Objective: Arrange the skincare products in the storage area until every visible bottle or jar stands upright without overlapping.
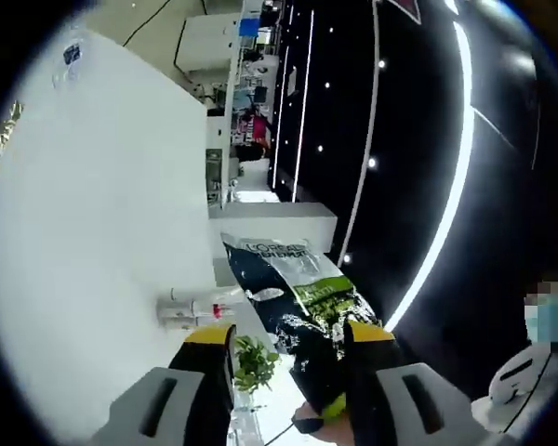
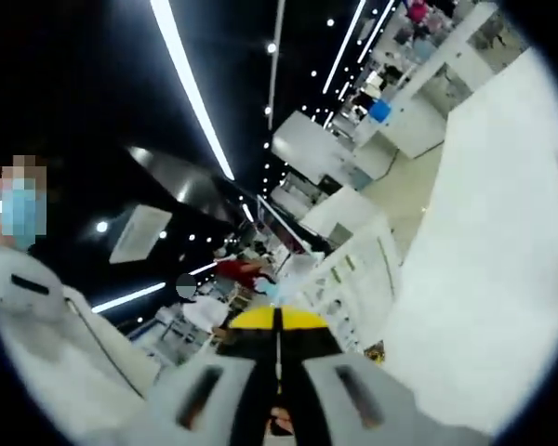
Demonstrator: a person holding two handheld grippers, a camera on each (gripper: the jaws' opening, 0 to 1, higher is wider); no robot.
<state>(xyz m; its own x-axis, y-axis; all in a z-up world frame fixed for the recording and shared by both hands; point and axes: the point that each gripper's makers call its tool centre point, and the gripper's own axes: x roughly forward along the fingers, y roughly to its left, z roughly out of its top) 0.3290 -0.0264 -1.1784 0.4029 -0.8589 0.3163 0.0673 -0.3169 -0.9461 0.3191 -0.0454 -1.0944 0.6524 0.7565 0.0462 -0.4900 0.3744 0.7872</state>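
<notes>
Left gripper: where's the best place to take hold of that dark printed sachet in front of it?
Probably the near short end of the dark sachet, the part closest to the left gripper, coming straight ahead along its length. It looks flat and thin, so the open jaws should close across its two faces, not its width. What supports it cannot be told.

Glossy printed pouch (image 1: 293,288) — smooth matt white wall (image 1: 102,214), glossy black ceiling (image 1: 400,139).

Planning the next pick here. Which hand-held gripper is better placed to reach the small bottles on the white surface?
Left, probably. The left hand-held gripper is open, with the small bottles just beyond its tips on the white surface. The right hand-held gripper is shut and faces the room.
</notes>
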